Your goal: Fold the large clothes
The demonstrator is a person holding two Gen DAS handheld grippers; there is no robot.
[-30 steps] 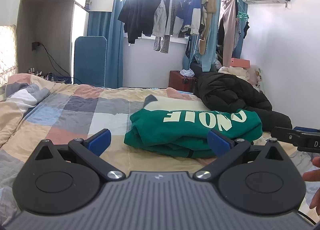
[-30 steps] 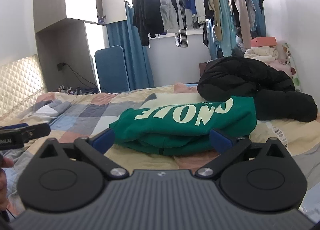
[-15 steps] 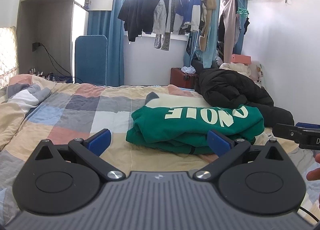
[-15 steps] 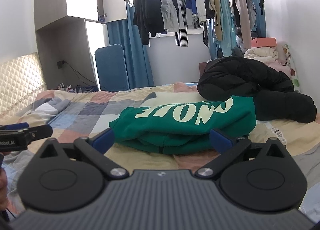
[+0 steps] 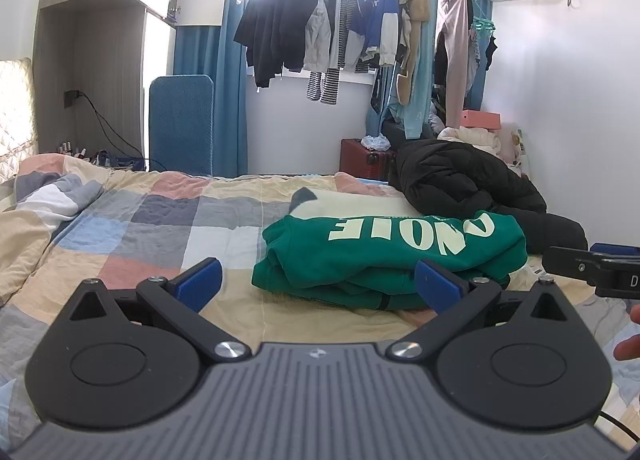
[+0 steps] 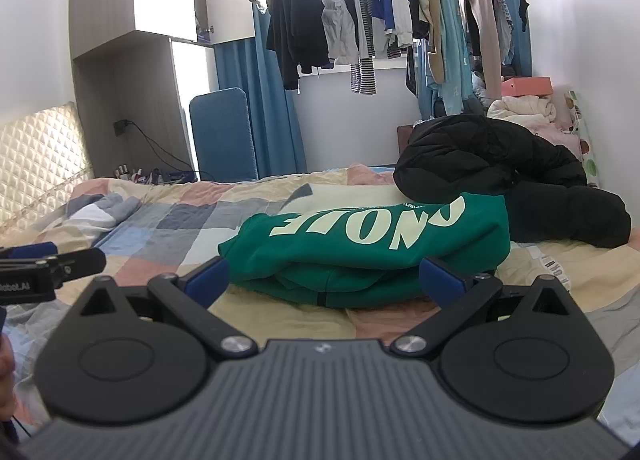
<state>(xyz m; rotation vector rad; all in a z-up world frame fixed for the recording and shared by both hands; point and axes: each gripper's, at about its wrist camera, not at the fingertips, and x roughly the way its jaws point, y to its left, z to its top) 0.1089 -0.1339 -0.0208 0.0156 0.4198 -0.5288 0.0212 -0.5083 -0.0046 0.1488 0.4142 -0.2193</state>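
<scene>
Left wrist view shows one folded green sweatshirt with cream lettering (image 5: 384,256) on the patchwork-quilted bed (image 5: 160,228), beside one black puffer jacket (image 5: 460,176), both grippers, left gripper (image 5: 318,280) and right gripper (image 6: 324,278), spread wide, empty.

The left black hand-held gripper with blue finger pads (image 5: 318,280) is held level, its jaws spread wide and gripping nothing. The right hand-held gripper (image 6: 324,278) (same black-and-blue build) sits just beside it, jaws equally wide. Bare fingertips (image 5: 630,340) show beneath the right gripper.
</scene>
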